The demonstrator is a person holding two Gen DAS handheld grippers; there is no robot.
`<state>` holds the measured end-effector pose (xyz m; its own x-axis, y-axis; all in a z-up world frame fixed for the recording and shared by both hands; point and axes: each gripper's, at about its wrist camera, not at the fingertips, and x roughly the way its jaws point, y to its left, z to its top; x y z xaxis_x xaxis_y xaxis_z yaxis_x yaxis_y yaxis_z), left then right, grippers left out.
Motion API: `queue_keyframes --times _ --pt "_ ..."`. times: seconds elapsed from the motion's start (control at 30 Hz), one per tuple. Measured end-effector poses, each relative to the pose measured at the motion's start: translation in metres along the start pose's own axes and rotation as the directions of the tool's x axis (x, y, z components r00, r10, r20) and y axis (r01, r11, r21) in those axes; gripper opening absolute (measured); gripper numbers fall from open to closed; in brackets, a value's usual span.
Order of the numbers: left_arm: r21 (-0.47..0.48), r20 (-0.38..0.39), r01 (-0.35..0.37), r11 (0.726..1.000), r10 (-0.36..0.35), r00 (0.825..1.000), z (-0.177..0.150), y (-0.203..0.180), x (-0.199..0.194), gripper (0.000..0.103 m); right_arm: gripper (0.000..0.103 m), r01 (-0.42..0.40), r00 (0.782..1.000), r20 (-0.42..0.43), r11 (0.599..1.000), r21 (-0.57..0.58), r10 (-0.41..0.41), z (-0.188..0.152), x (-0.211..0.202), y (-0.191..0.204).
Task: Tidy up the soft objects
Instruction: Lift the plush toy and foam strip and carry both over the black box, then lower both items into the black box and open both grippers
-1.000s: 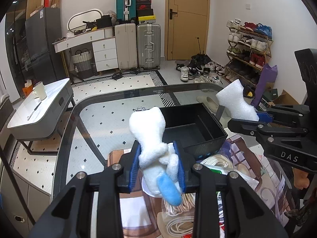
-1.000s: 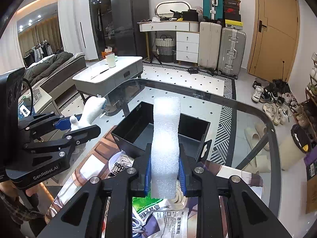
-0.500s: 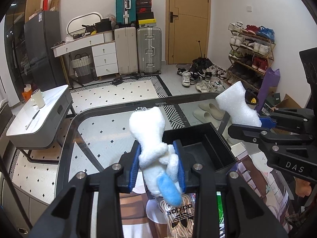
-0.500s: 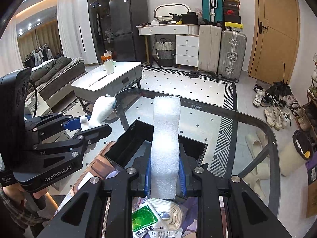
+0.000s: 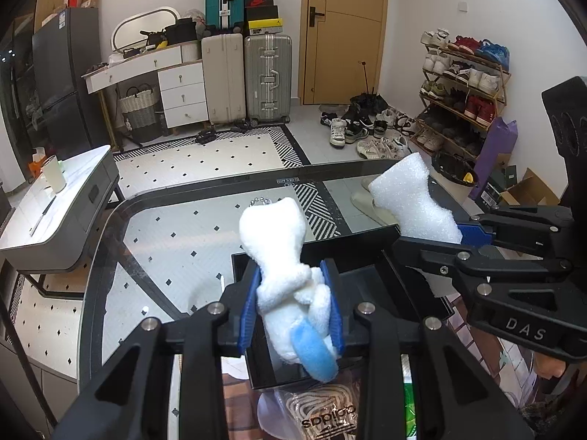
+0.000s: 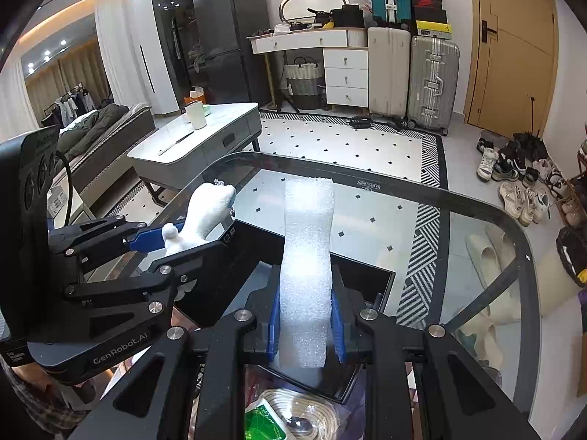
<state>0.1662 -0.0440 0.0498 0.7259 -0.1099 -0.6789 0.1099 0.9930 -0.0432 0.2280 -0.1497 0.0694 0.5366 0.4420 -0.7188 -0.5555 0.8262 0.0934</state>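
My left gripper is shut on a white plush toy with a blue tail and holds it over the near part of a black open box on the glass table. My right gripper is shut on a white foam block, upright, over the same box. The right gripper and foam show in the left wrist view at the right. The left gripper and plush show in the right wrist view at the left.
The glass table has a dark rim. On it, near me, lie a plastic bag with a coiled rope, a green packet and an adidas bag. A low white side table stands at the left.
Both grippers have moved forward with their objects, from short of the box to over it. The box now lies under the fingers.
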Motion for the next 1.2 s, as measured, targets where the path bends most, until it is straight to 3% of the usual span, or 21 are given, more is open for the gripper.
queue_keyframes --times 0.53,0.97,1.07,1.13,1.2 --pt "-0.009 -0.070 0.029 1.000 -0.030 0.997 0.000 0.000 0.042 0.031 0.022 -0.034 0.996 -0.078 0.999 0.024 0.036 -0.010 0.059 -0.018" --pt "-0.038 -0.095 0.064 0.997 -0.067 0.993 -0.004 0.001 0.051 0.034 0.023 -0.044 0.992 -0.116 0.999 0.023 0.046 -0.016 0.073 -0.012" --pt "-0.044 -0.113 0.055 0.998 -0.059 0.992 -0.007 0.003 0.050 0.037 0.026 -0.049 0.991 -0.122 0.999 0.024 0.051 -0.018 0.071 -0.011" --pt "-0.050 -0.116 0.046 0.998 -0.052 0.992 -0.007 0.003 0.049 0.039 0.036 -0.048 0.991 -0.126 0.999 0.022 0.050 -0.019 0.069 -0.011" --pt "-0.053 -0.115 0.033 0.998 -0.039 0.993 -0.007 0.004 0.048 0.050 0.040 -0.037 0.992 -0.121 0.999 0.017 0.038 -0.020 0.067 -0.012"
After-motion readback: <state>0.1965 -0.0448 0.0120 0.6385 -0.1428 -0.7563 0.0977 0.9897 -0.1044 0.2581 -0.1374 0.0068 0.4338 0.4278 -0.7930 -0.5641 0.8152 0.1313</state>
